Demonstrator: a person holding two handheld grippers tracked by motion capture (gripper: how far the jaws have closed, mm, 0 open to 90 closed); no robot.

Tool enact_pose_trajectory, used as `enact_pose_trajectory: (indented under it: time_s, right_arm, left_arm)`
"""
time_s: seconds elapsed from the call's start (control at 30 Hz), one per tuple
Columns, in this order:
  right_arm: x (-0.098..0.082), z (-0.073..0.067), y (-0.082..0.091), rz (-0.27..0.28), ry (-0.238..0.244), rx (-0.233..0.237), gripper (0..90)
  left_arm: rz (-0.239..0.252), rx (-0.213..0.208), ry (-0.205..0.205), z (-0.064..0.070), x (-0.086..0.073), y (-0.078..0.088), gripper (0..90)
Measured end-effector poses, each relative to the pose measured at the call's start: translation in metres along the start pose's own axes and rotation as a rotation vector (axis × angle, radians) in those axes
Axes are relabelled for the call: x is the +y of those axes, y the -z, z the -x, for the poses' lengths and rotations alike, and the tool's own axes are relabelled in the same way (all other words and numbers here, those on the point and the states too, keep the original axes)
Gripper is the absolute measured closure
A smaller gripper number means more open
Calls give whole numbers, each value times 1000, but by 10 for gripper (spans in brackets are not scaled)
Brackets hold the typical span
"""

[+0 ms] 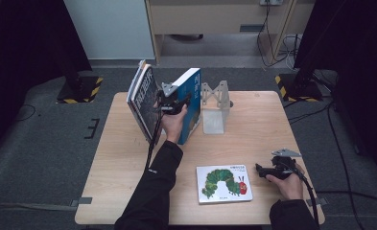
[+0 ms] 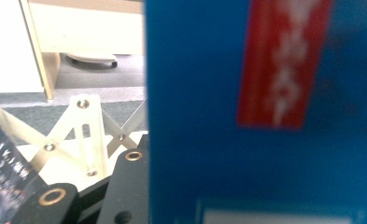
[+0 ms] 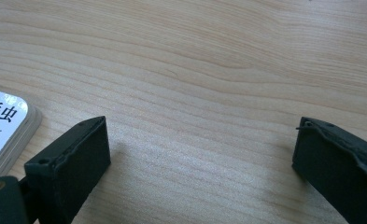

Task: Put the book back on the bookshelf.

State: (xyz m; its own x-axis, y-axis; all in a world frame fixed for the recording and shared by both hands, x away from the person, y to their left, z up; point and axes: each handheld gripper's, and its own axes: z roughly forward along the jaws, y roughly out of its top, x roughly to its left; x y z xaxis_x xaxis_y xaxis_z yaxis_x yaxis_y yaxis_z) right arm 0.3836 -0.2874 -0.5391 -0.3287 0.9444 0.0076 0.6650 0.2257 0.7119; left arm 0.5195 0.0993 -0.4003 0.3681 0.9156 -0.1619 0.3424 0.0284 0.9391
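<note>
The blue book point(image 1: 191, 103) stands nearly upright at the far middle of the desk point(image 1: 128, 158), leaning a little toward a dark-covered book point(image 1: 145, 103) that tilts beside it on the left. A clear plastic bookend point(image 1: 215, 108) with a lattice back stands just to its right. My left tongs point(image 1: 172, 103) are up against the blue book's near edge; in the left gripper view the cover point(image 2: 265, 116) looms close on one side of my black jaws, with the dark book's cover point(image 2: 3, 168) at the other side and the rack's lattice point(image 2: 85, 135) beyond. The jaws stand partly apart, but I cannot tell from these pictures whether the pads actually press on the blue book or only flank it.

I judge I am in the middle of shelving: setting the blue book upright in the row by the bookend. The next move calls for easing it square and making sure the dark book does not topple as I let go.

My right tongs point(image 1: 265, 171) rest low at the near right of the desk, jaws wide apart with nothing but bare wood point(image 3: 195, 70) between them. The caterpillar picture book point(image 1: 223, 183) lies flat just beside them to the left, its rounded corner point(image 3: 6, 126) showing near one jaw. It looks to be the next one to pick up.
</note>
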Motion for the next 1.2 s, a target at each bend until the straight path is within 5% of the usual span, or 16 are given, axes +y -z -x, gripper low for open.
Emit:
enact_pose_trajectory:
  time_s: [0.77, 1.07, 1.2]
  right_arm:
    - [0, 0, 0, -1, -2, 0, 42]
    - [0, 0, 0, -2, 3, 0, 42]
    - [0, -1, 1, -3, 1, 0, 42]
  left_arm:
    - [-45, 25, -45, -1, -23, 39, 581]
    - [-38, -3, -69, 11, -27, 45, 571]
    - [-35, 21, -64, 16, -28, 45, 575]
